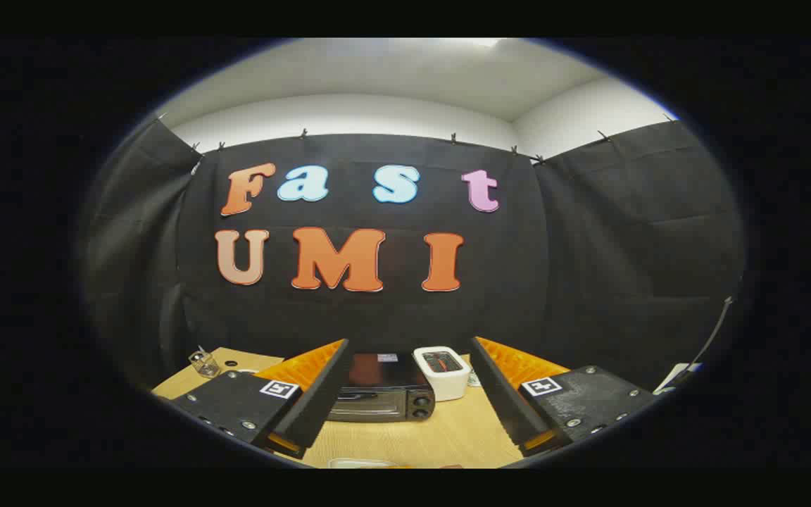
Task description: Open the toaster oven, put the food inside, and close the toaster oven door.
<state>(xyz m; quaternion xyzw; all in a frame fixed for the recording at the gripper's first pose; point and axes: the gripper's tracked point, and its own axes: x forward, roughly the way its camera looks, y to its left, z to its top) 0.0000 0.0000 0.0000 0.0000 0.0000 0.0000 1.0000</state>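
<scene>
A white toaster (442, 372) and small glass (204, 363) sit on the wooden table (441, 436).

This is a staged recording booth, not a real kitchen: black cloth (588, 232) clipped up as walls on three sides, plain white wall and ceiling above, and a pale wooden surface (441, 436) carrying a toaster oven (384, 398) and a white box (442, 372).

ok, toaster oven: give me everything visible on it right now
The toaster oven is a small dark box with a glossy top, standing upright on the wooden table. Its glass door looks closed, a handle bar across the front, two round knobs stacked on its right side. It sits beyond and between the open gripper fingers, untouched. A white toaster stands close at its right rear; contact unclear.
</scene>
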